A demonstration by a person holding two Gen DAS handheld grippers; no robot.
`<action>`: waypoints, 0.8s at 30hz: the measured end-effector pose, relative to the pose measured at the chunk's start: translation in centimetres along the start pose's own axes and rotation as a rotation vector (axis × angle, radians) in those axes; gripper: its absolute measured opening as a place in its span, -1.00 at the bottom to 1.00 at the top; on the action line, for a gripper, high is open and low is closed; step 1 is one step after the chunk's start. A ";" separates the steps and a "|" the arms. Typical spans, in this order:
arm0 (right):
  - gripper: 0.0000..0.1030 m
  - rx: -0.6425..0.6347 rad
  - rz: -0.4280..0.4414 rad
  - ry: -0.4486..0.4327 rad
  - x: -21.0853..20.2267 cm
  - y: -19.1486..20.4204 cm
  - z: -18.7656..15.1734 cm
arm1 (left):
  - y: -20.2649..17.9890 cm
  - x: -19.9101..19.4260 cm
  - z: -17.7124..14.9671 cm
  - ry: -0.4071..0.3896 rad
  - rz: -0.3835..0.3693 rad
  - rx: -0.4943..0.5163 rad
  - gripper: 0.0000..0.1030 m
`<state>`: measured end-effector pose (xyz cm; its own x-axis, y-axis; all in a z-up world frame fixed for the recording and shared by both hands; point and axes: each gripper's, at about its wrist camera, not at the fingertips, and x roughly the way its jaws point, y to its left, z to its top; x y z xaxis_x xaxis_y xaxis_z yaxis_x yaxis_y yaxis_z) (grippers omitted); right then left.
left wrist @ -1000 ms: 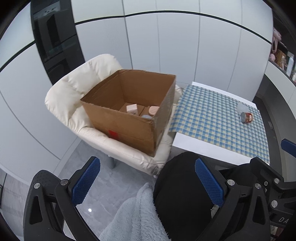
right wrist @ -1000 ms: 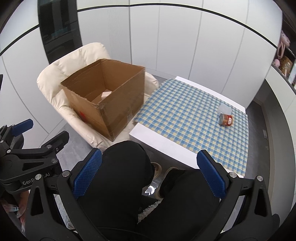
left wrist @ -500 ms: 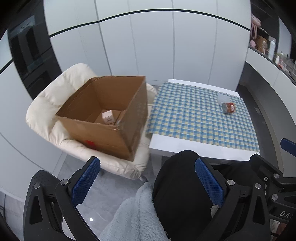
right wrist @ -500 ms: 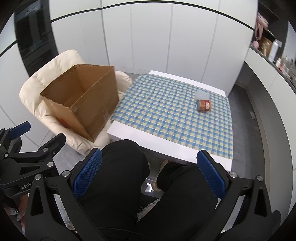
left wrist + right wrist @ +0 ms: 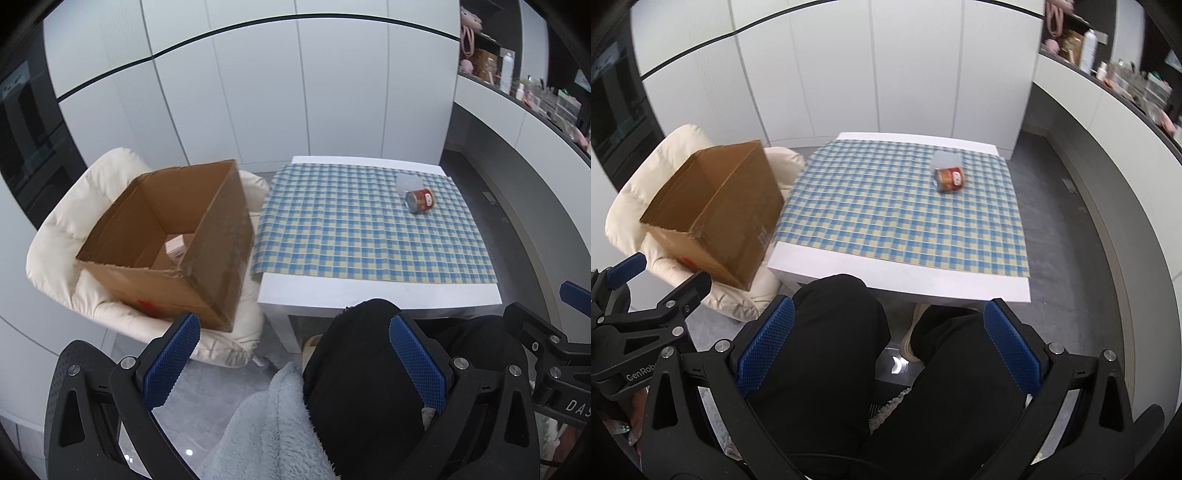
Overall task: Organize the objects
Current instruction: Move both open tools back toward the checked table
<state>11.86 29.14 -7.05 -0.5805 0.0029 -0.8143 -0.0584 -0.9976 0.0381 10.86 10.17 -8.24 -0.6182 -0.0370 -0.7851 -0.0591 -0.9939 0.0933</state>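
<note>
An open cardboard box (image 5: 173,236) (image 5: 720,206) rests on a cream armchair (image 5: 74,206) (image 5: 639,192) left of the table. A small pink-white carton (image 5: 175,248) lies on its floor. On the checked tablecloth (image 5: 362,229) (image 5: 897,206) a red can (image 5: 419,200) (image 5: 950,180) lies on its side, with a clear plastic tub (image 5: 409,182) (image 5: 945,160) just behind it. My left gripper (image 5: 295,354) and right gripper (image 5: 888,343) are both open and empty, held low over a seated person's black-clad knees (image 5: 842,332), well short of the table.
The white table (image 5: 369,291) stands ahead, its front edge near the knees. A light blue fleece sleeve (image 5: 266,424) shows at the bottom. White cabinet walls stand behind. A curved counter (image 5: 1108,122) with bottles runs along the right. Grey floor lies between.
Both views have swung right, from the box toward the table. The box shifted left in frame and the can now sits closer to centre. The jaws stayed open.
</note>
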 end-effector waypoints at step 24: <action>1.00 0.042 0.018 0.038 3.1 -2.0 0.9 | -2.1 2.5 2.1 0.008 -0.004 0.030 0.99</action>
<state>9.47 31.25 -9.13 -0.5509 -0.0179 -0.8344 -0.0828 -0.9937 0.0760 7.79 12.37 -9.14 -0.6120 -0.0337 -0.7901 -0.0852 -0.9905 0.1083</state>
